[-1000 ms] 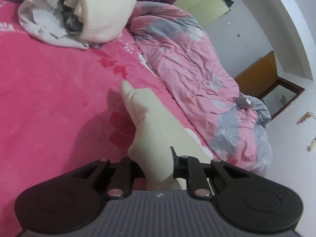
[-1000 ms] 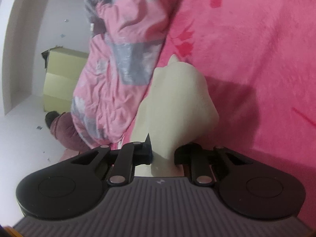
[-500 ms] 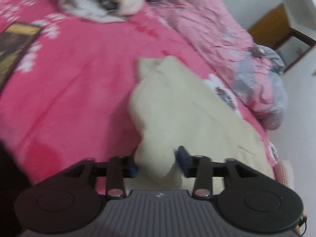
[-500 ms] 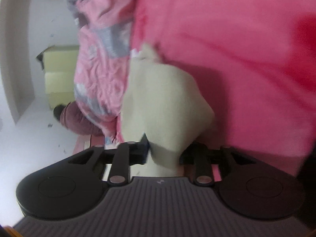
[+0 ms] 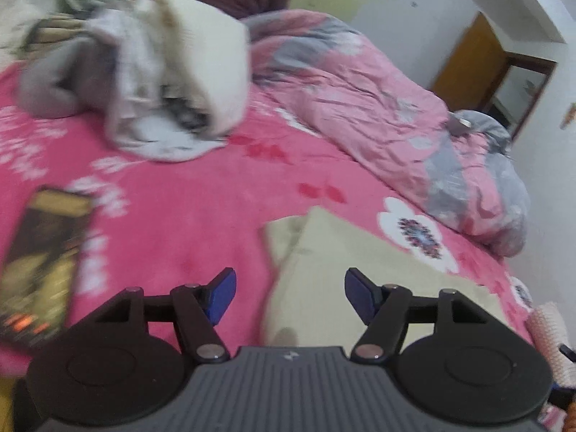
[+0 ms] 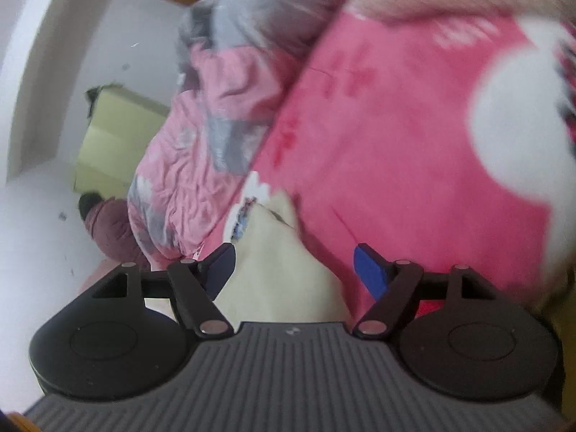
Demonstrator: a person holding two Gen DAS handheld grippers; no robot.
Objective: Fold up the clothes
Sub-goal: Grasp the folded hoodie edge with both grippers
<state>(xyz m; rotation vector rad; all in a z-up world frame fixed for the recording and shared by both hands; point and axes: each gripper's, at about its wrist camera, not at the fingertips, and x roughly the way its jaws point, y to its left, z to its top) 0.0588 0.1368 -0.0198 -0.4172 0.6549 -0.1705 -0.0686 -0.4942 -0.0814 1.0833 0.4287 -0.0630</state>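
Left gripper: jaws spread wide, holding nothing; blue pads face each other over the near corner of the garment.
Right gripper: jaws also wide apart and empty; the garment's edge shows in the gap between them.
Garment: cream, lying flat on the blanket near the bed's lower right part; one corner folded over at its far left end. In the right wrist view it tapers to a point beside a white flower print.
Blanket: bright pink with red and white flower prints, covering the bed under everything.
Clothes pile: grey, white and cream pieces heaped at the far left of the bed, well apart from the garment; blurred.
Duvet: pink and grey, bunched along the right side of the bed.
Dark box: flat on the blanket to the left, blurred; its print is unreadable.
Door: orange-brown, in the far right wall.
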